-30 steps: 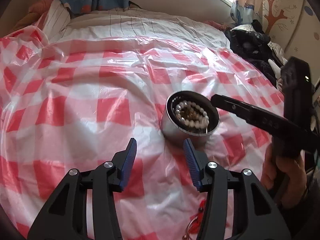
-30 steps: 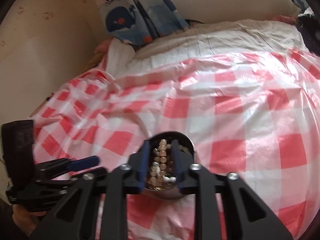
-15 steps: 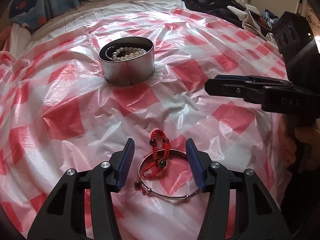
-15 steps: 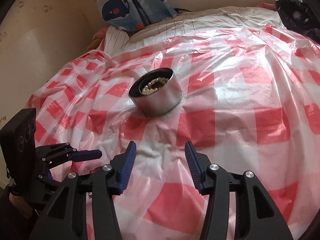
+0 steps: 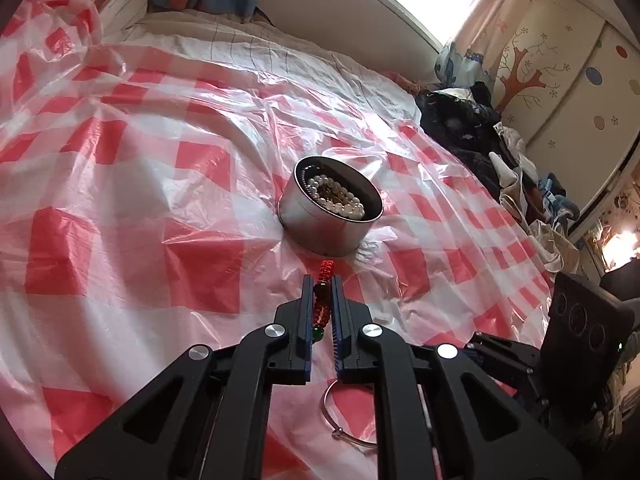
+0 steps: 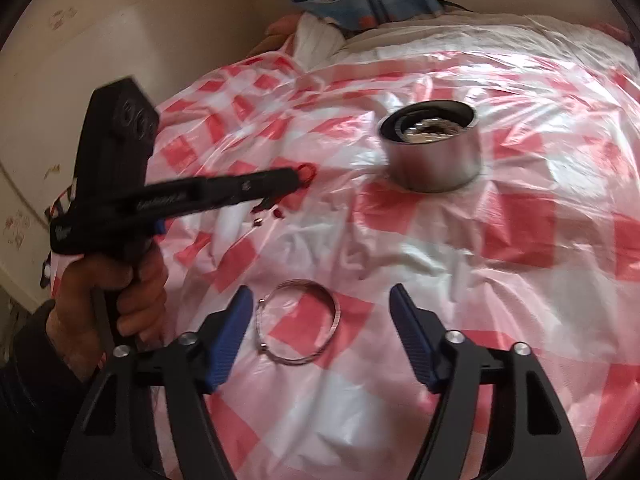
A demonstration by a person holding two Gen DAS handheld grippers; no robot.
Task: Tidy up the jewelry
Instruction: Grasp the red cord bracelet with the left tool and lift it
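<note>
Red-and-white checked plastic sheet (image 5: 120,208) covers the bed. Left gripper (image 5: 321,280), jaws just closed, is clenched on the red cord bracelet (image 5: 322,304), which is lifted off the sheet with its beaded ends dangling. Right gripper (image 6: 320,300), jaws just opened, is released, nothing between them. Round metal tin (image 5: 320,228) sits mid-sheet, far of both grippers, with a pearl strand (image 5: 340,200) inside. Silver bangle (image 6: 298,322) lies flat on the sheet, near, just inside the right gripper's left finger.

text: none readable | left hand-held gripper (image 6: 298,178) lettering — blurred
</note>
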